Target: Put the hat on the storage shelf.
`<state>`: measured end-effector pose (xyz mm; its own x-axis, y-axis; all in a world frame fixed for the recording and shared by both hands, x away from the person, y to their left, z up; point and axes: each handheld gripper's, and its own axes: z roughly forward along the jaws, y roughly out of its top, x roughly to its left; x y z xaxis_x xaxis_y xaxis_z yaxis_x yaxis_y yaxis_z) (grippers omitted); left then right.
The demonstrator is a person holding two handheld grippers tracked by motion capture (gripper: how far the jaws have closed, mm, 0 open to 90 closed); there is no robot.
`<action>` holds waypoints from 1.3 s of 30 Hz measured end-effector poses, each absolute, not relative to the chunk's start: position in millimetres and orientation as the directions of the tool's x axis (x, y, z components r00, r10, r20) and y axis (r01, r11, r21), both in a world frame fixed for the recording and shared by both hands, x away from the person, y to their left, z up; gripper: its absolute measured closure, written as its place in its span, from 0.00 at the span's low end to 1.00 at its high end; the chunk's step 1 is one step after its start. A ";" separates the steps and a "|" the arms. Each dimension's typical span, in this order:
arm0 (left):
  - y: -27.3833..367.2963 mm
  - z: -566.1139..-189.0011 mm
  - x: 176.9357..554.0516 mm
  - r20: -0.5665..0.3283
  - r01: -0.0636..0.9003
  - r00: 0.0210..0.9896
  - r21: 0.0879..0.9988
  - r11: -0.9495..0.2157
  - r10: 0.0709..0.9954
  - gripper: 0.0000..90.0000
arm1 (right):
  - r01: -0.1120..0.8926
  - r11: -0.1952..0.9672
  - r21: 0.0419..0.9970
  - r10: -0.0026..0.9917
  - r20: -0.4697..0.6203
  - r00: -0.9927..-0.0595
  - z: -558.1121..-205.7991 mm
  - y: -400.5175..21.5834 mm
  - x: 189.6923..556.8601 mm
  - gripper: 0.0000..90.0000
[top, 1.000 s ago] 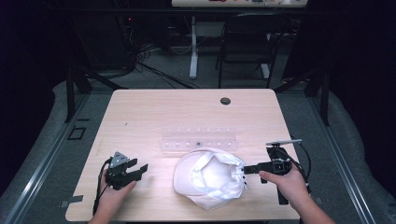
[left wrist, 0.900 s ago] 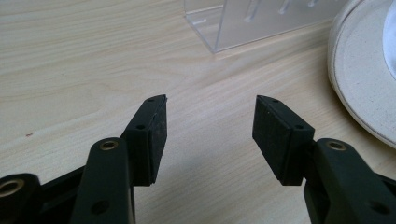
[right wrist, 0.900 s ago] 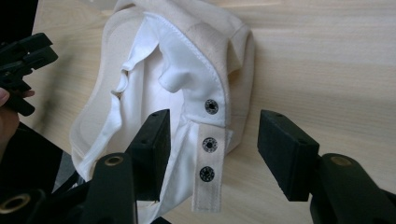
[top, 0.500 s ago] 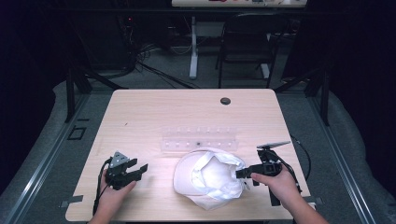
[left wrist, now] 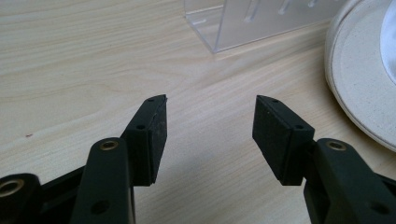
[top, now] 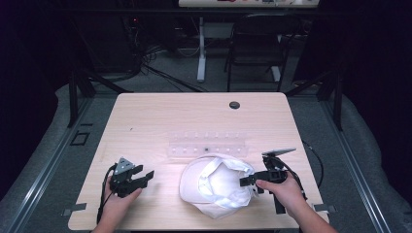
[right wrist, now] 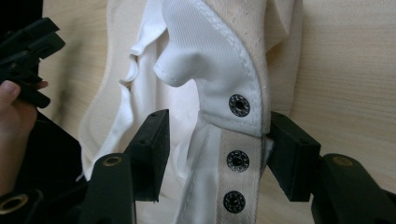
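My right gripper (right wrist: 212, 140) view reveals snap strap (right wrist: 239, 161) of white cap (top: 218, 187) between wide-open jaws, nothing clamped; high view hides snaps. Cap lies near worktop (top: 160, 116) front edge, centre-right. Left gripper (left wrist: 208, 133) gapes, empty, low over front-left wood, aimed toward cap. Clear rack (top: 208, 144) beyond cap.

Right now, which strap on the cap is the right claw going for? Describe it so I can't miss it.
On the wooden table, near the front edge, lies a white cap turned inside out. At its right side, between the open jaws of the right claw, runs the back strap. Its row of dark round snaps sets it apart from the plain white lining beside it.
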<state>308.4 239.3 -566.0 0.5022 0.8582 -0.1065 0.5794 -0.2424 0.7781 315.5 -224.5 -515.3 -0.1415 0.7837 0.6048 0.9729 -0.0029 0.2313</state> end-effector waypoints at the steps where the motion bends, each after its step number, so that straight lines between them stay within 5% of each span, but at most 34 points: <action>1: 239.3 -566.0 308.4 -0.107 0.579 0.502 0.778 -0.242 0.858 0.51 | 0.973 -0.003 0.231 0.784 0.605 -0.141 -515.3 -224.5 315.5 0.49; 10: 238.7 -566.2 308.3 -0.109 0.581 0.500 0.778 -0.240 0.859 0.51 | 0.976 -0.016 0.216 0.740 0.659 -0.134 -490.2 -227.1 316.9 0.55; 21: 238.9 -566.3 308.2 -0.110 0.581 0.500 0.778 -0.239 0.859 0.51 | 0.978 -0.017 0.207 0.762 0.636 -0.122 -479.5 -219.3 320.5 0.83; 39: 237.6 -566.6 307.9 -0.104 0.582 0.502 0.775 -0.246 0.859 0.51 | 0.977 -0.005 0.213 0.792 0.597 -0.126 -461.7 -217.6 326.3 0.89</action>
<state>307.9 237.6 -566.6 0.5016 0.8588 -0.1039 0.5818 -0.2460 0.7752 326.3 -217.6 -461.7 -0.1261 0.7923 0.5970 0.9770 -0.0053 0.2134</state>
